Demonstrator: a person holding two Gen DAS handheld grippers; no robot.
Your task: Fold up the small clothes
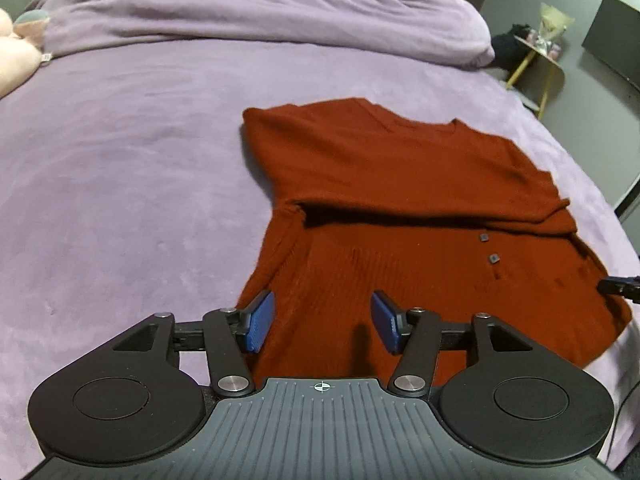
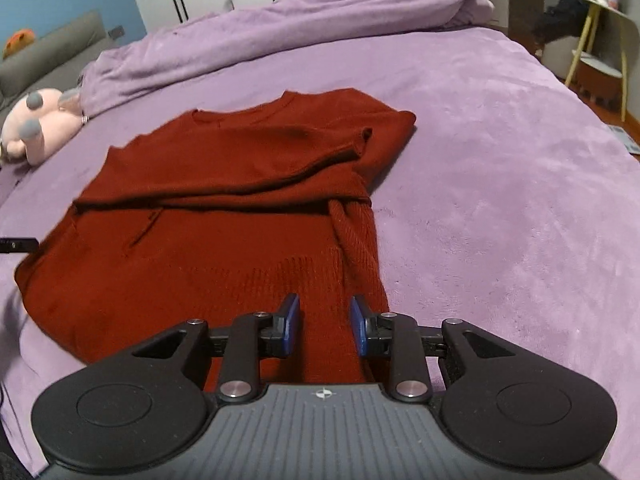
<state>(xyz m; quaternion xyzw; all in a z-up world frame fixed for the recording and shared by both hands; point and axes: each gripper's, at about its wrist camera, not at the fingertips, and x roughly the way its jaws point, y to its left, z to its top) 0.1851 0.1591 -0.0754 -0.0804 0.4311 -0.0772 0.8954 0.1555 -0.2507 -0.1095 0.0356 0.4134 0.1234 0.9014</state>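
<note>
Here, from the left wrist: red knit sweater spread on the purple bed, sleeve folded across its middle. Left gripper over the near hem, jaws about half apart, gripping nothing. Soft, limp, probably light; likely to sag and drag on plush.

From the right wrist: right gripper above the hem's other corner, narrowly parted, empty. Best pinched at hem corners.
</note>
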